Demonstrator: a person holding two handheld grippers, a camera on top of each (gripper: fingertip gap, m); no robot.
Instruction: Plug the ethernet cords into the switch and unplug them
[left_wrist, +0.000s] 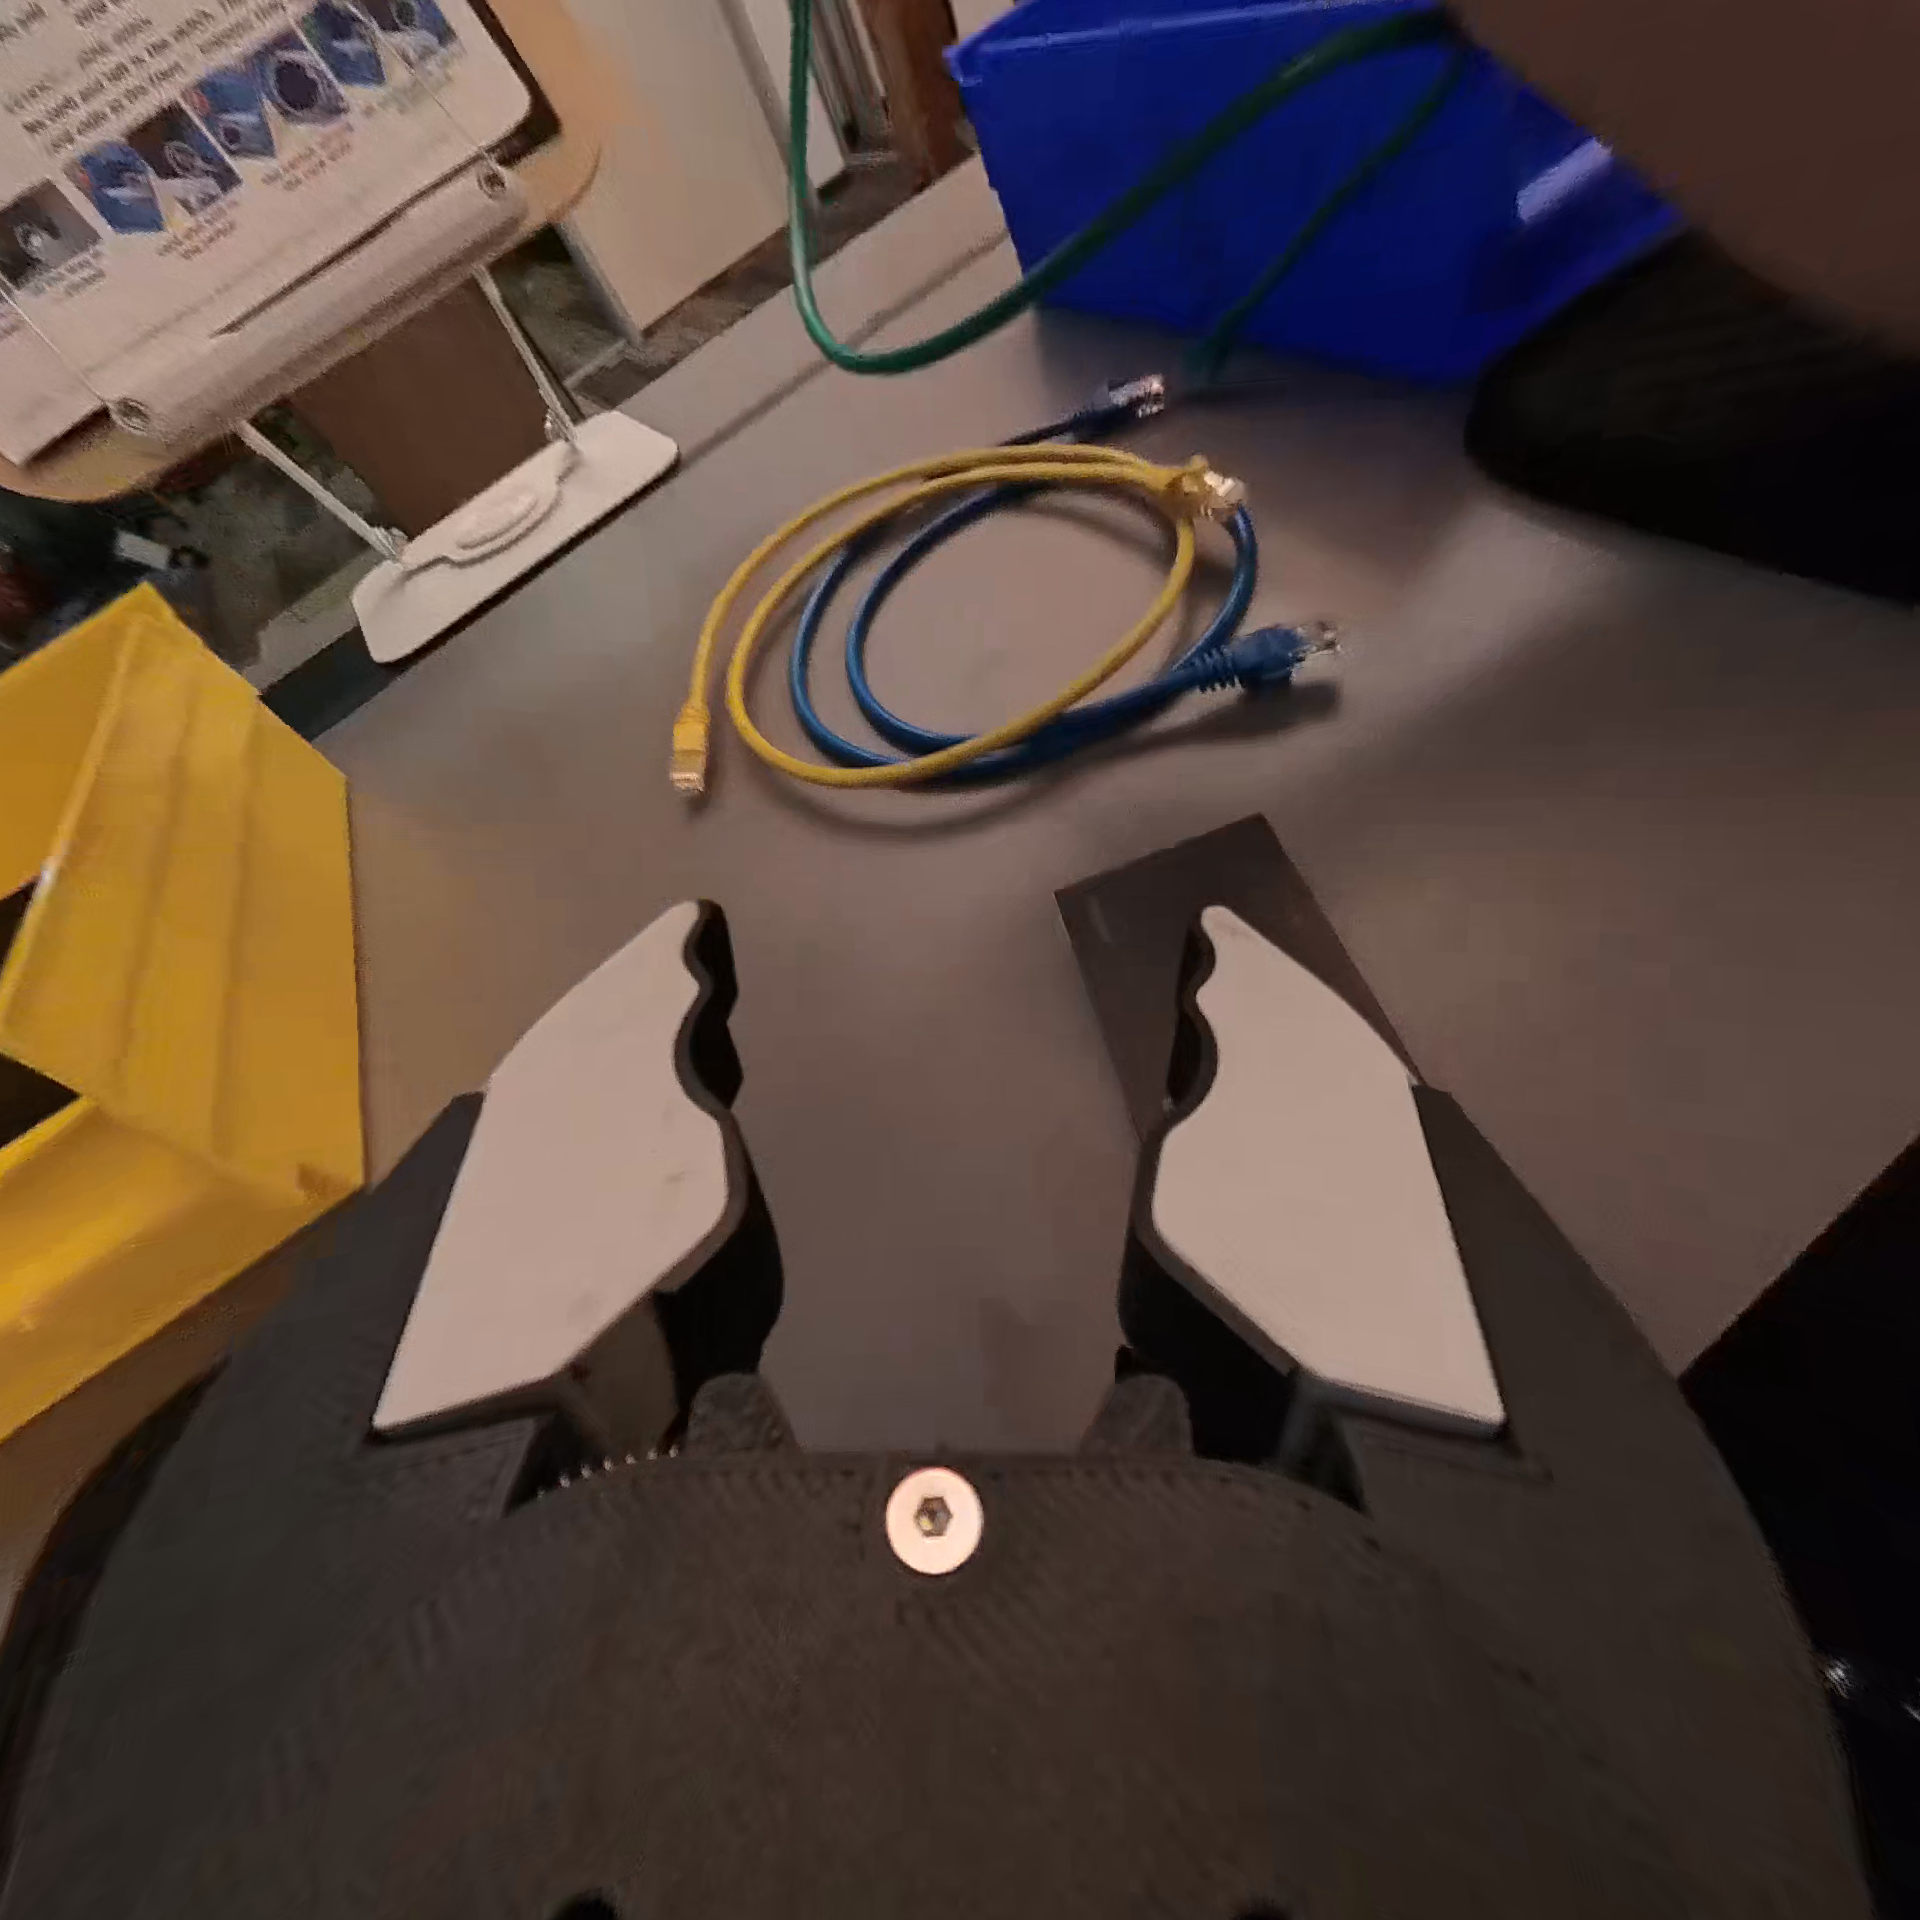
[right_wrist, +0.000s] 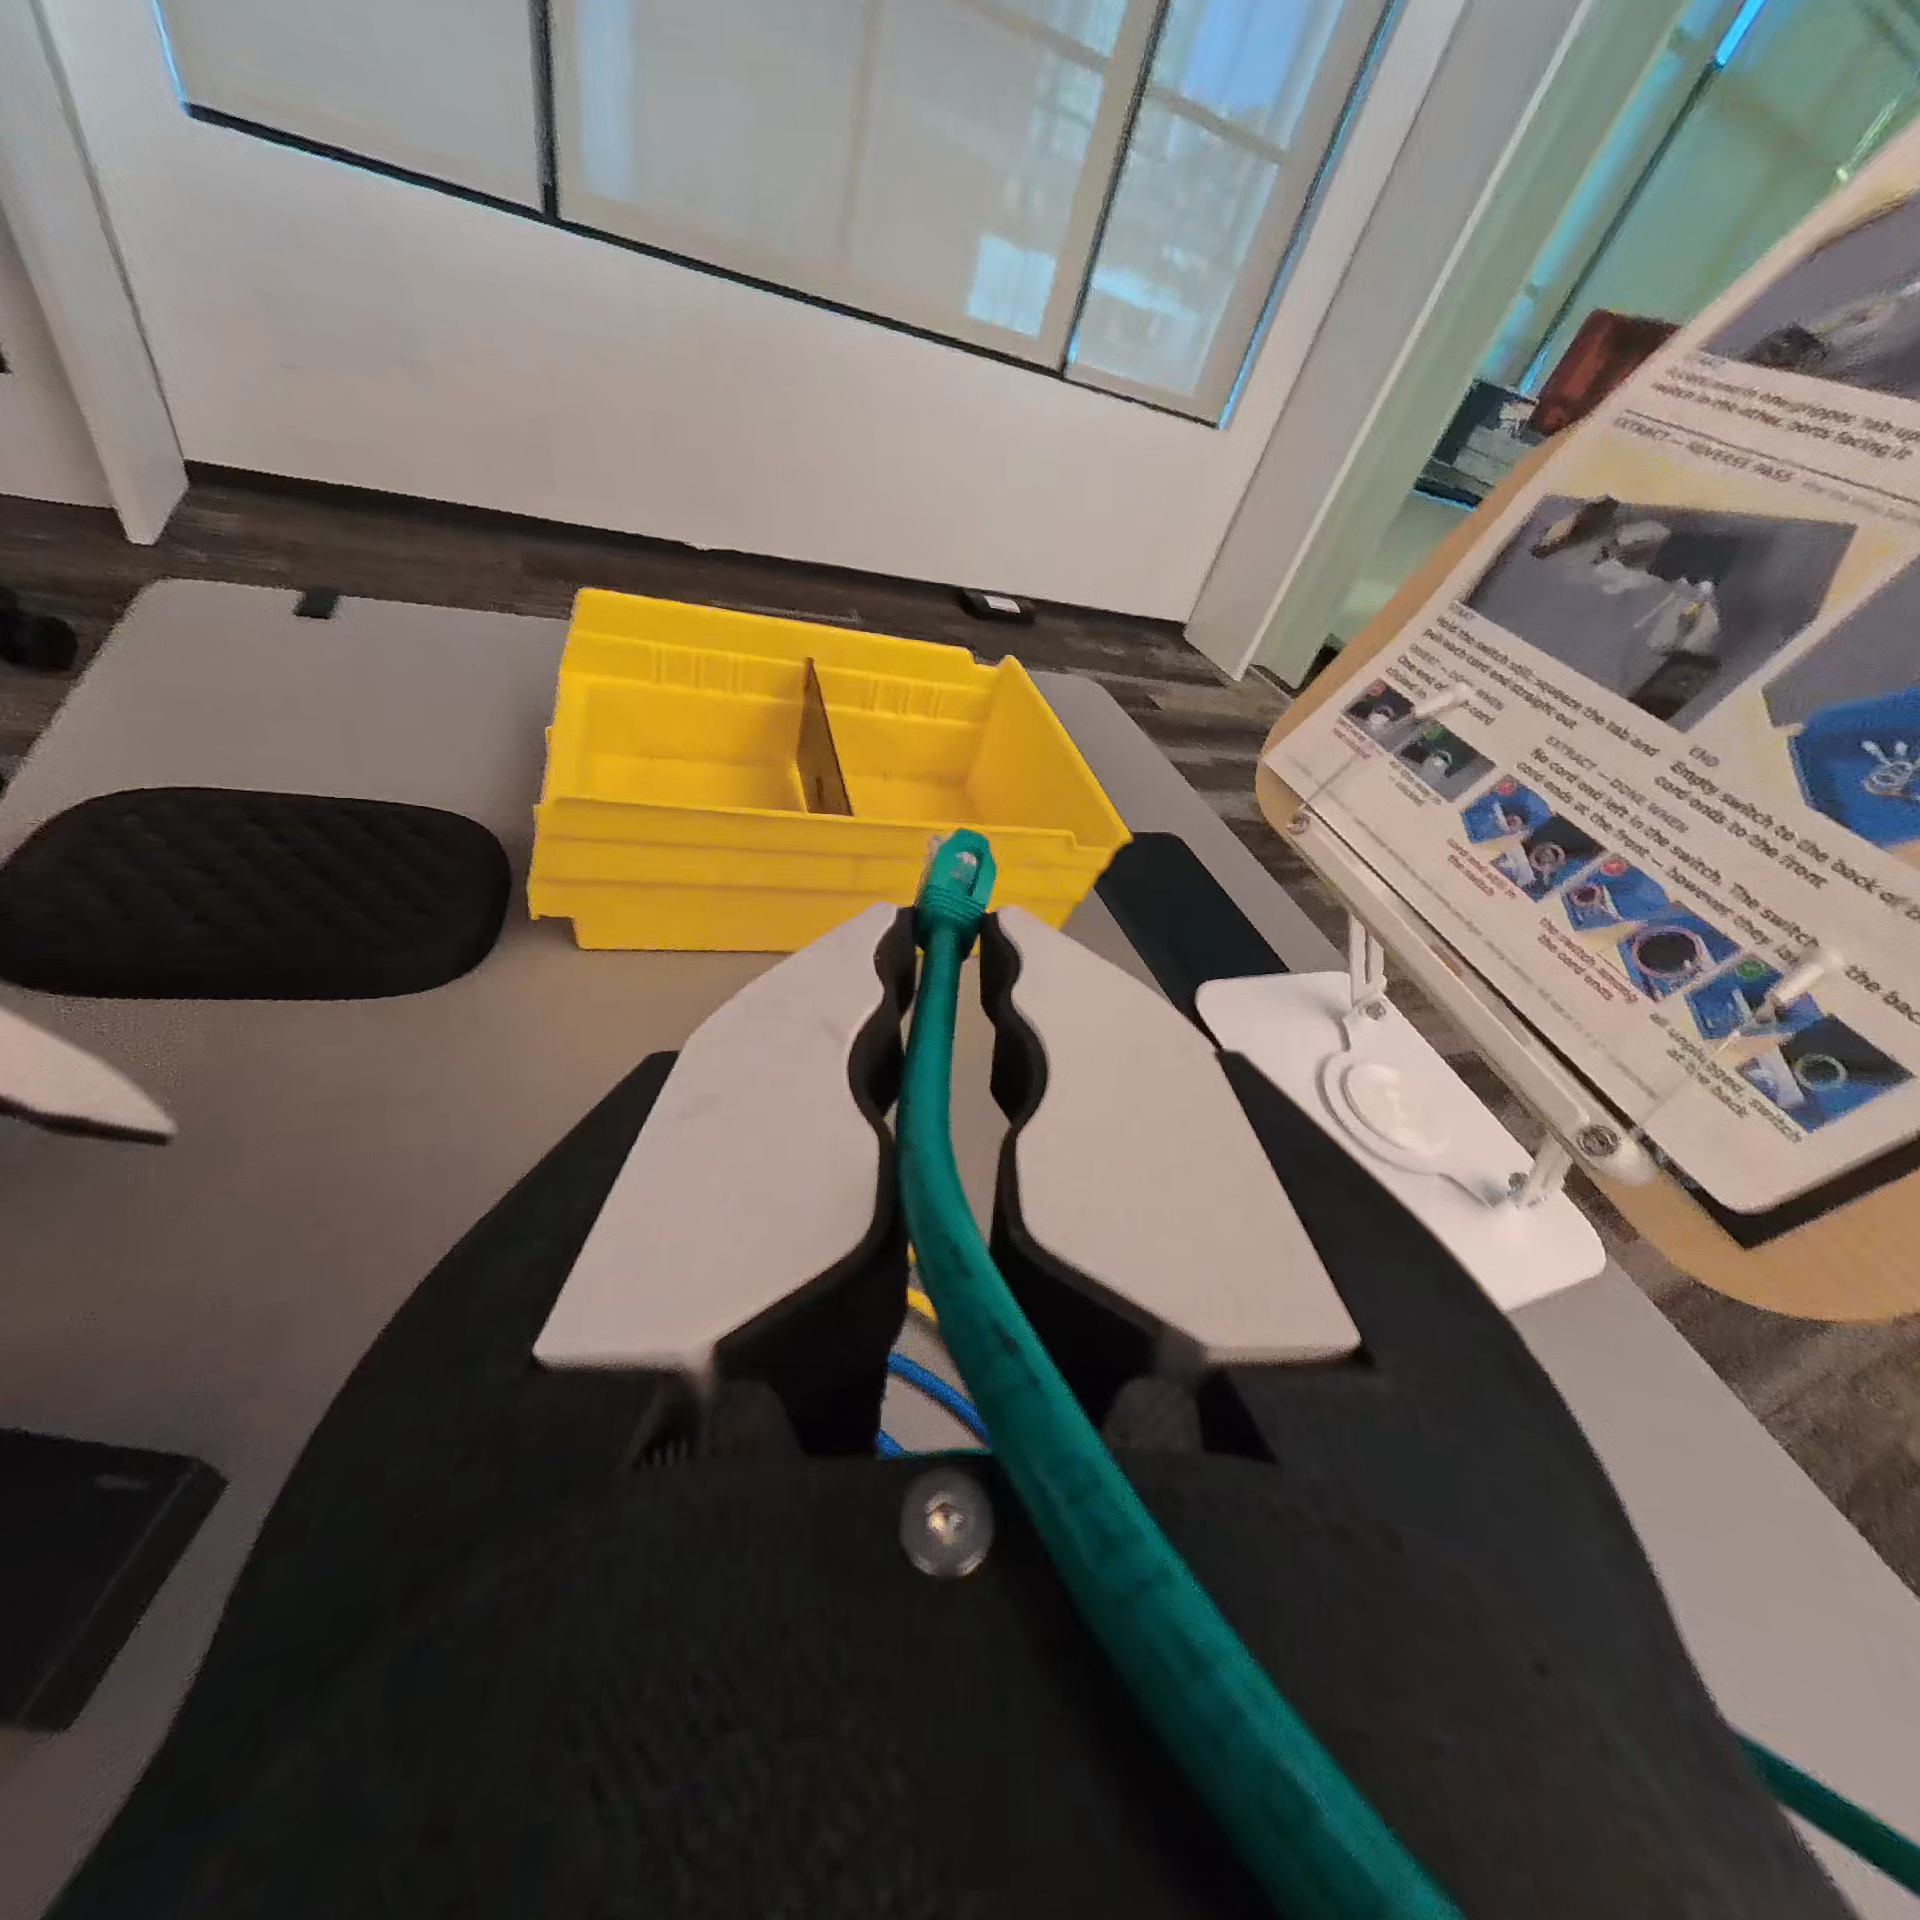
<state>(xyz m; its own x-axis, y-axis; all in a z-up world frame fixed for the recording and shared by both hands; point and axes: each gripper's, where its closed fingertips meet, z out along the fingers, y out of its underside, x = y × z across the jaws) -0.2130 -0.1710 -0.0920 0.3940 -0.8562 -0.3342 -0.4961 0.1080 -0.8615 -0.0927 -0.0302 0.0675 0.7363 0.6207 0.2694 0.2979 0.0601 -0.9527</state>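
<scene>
My right gripper (right_wrist: 948, 935) is clenched on the green cord (right_wrist: 940, 1091) just behind its plug (right_wrist: 958, 868), which juts past the fingertips and points toward the yellow bin (right_wrist: 623, 894) across the table (left_wrist: 935, 935). The rest of that cord trails back over the gripper body and, in the left wrist view, loops up in front of the blue bin (left_wrist: 1299, 208). My left gripper (left_wrist: 961, 997) hangs released over the table with nothing between its fingers. A flat black box (left_wrist: 1236, 894) lies just under its right finger; I take it for the switch, though I cannot see any ports from here. Ahead of it, the yellow cord (left_wrist: 935, 769) and the blue cord (left_wrist: 1039, 727) lie coiled together on the table, all their plugs loose. A darker blue plug (left_wrist: 1127, 395) rests near the blue bin. As I judge it, the job is barely begun: one cord is picked up, none is plugged in, and every insertion and every unplugging remains to do. An instruction board (right_wrist: 1621, 831) stands on its white stand beside the yellow bin.
</scene>
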